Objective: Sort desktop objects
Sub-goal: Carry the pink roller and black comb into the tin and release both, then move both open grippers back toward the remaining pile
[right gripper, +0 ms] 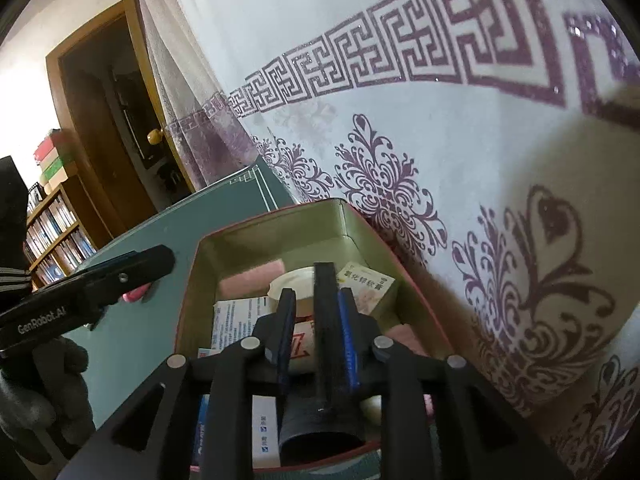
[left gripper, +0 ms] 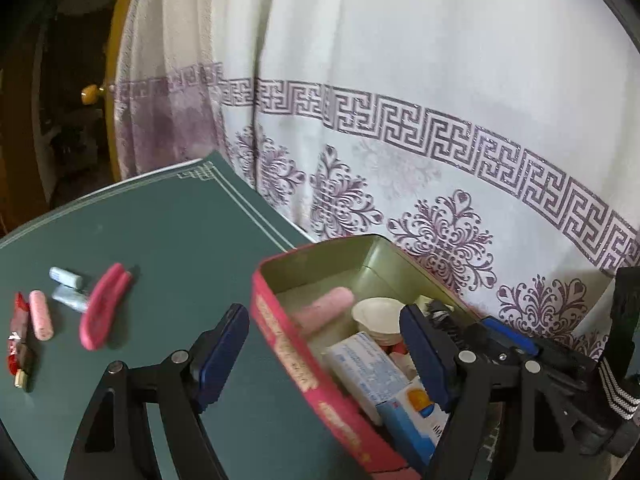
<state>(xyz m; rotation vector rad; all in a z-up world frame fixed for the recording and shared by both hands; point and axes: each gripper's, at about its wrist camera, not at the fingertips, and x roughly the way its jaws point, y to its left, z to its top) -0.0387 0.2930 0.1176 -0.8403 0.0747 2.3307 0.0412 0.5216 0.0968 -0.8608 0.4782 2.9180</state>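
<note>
Green and flat, the worktop [left gripper: 168, 240] carries a red metal tin [left gripper: 288, 356] with no lid, close to a white curtain with purple patterns [left gripper: 400, 80]. Inside the tin lie a pink roll [left gripper: 324, 308], a white cup [left gripper: 378, 314] and small blue-and-white boxes [left gripper: 360, 368]. The left gripper [left gripper: 324, 356] has its jaws wide apart, one on each side of the tin's near wall, holding nothing. The right gripper [right gripper: 320, 336] hangs over the tin with its jaws nearly closed around a long black thing [right gripper: 325, 320]. A pink clip [left gripper: 104, 308], another pink roll [left gripper: 41, 315] and two pale blue tubes [left gripper: 66, 278] lie on the worktop, well apart from the tin.
</note>
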